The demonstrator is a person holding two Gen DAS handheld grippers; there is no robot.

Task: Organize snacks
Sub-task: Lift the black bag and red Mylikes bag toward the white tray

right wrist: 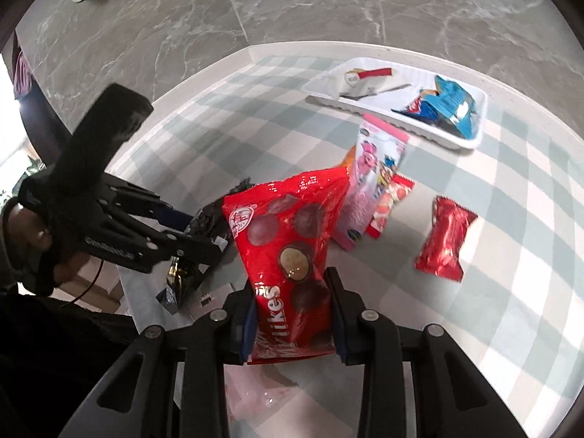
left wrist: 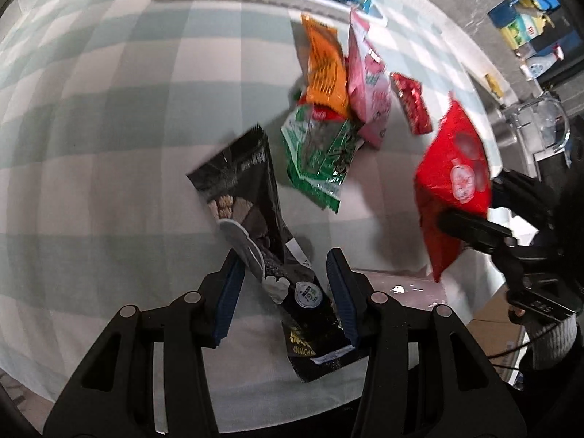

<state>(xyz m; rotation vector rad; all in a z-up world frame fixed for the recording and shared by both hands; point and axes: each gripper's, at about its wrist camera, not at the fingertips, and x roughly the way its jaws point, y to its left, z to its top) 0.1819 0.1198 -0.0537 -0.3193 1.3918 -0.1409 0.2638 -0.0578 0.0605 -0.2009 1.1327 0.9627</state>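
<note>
My left gripper [left wrist: 286,273] is shut on a black snack pouch [left wrist: 248,189], which slants up and to the left between the blue pads. The right wrist view shows that gripper [right wrist: 189,222] at the left, with the black pouch [right wrist: 208,219] in its fingers. My right gripper [right wrist: 290,284] is shut on a red bag of chocolate balls [right wrist: 288,226], held upright above the checked cloth. From the left wrist the red bag [left wrist: 452,168] hangs at the right in the right gripper [left wrist: 474,226].
A green packet [left wrist: 321,157], an orange one [left wrist: 325,69], a pink bag [right wrist: 372,175] and a small red wrapper [right wrist: 445,241] lie in a loose group. A white tray [right wrist: 471,142] at the far edge holds a blue packet [right wrist: 452,106]. The table edge runs close on the left.
</note>
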